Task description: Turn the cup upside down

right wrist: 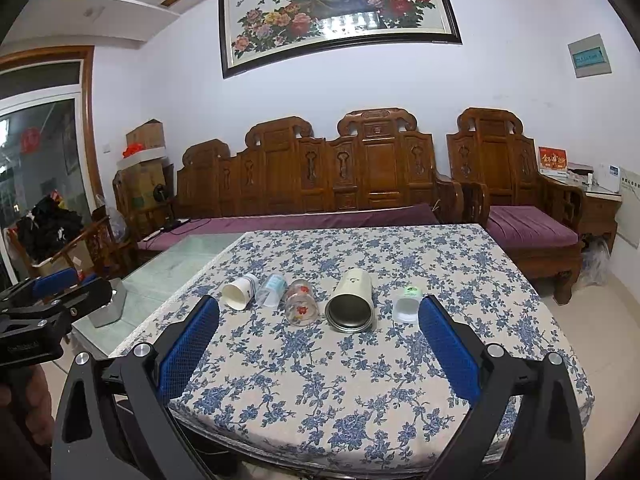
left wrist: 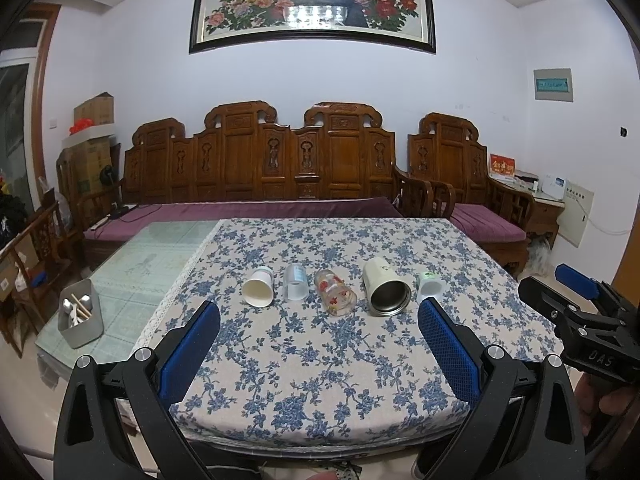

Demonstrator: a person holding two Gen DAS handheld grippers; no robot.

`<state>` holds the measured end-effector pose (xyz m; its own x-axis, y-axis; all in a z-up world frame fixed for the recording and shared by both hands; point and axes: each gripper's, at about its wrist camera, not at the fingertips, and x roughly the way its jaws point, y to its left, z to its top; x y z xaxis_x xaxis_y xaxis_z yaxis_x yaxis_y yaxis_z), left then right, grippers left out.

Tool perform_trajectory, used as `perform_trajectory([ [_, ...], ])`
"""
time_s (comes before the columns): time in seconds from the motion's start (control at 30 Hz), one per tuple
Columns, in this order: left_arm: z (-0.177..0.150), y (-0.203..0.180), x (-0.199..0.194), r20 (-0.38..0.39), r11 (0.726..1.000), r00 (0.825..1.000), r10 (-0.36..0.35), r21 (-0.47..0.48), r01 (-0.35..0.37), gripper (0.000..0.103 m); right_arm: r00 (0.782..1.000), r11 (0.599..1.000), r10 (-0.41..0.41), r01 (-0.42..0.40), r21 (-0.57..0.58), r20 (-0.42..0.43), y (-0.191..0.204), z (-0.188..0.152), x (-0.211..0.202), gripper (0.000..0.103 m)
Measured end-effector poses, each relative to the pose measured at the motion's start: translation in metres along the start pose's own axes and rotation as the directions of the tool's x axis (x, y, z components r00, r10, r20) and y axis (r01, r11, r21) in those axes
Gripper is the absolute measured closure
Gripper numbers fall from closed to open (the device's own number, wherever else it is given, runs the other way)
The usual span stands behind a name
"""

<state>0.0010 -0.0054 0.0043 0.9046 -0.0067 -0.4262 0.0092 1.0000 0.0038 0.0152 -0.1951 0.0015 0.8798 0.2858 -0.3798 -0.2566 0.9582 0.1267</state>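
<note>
Several cups lie on their sides in a row on the blue-flowered tablecloth (left wrist: 320,360), mouths toward me: a white paper cup (left wrist: 259,290) (right wrist: 239,293), a clear plastic cup (left wrist: 295,282) (right wrist: 271,290), a glass with red flowers (left wrist: 335,293) (right wrist: 301,302), a cream steel tumbler (left wrist: 385,287) (right wrist: 351,301), and a small white cup (left wrist: 429,285) (right wrist: 406,304). My left gripper (left wrist: 319,311) is open and empty, held back from the row. My right gripper (right wrist: 319,307) is open and empty, also short of the cups. It shows at the right edge of the left wrist view (left wrist: 560,284).
A metal box of utensils (left wrist: 80,314) stands on the bare glass table part (left wrist: 160,256) at left. A carved wooden sofa (left wrist: 260,176) with purple cushions and an armchair (right wrist: 516,200) stand behind the table. Boxes (left wrist: 90,148) are stacked at back left.
</note>
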Motion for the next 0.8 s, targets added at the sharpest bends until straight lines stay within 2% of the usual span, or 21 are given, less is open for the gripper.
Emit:
perform_trajectory([
  [0.8, 0.0044, 0.0024, -0.0034, 0.017, 1.000, 1.000, -0.007, -0.002, 0.007, 0.007, 1.000, 1.000, 0.002, -0.002, 0.001, 0.006, 0.0015, 0.0026, -0.0013, 0.003],
])
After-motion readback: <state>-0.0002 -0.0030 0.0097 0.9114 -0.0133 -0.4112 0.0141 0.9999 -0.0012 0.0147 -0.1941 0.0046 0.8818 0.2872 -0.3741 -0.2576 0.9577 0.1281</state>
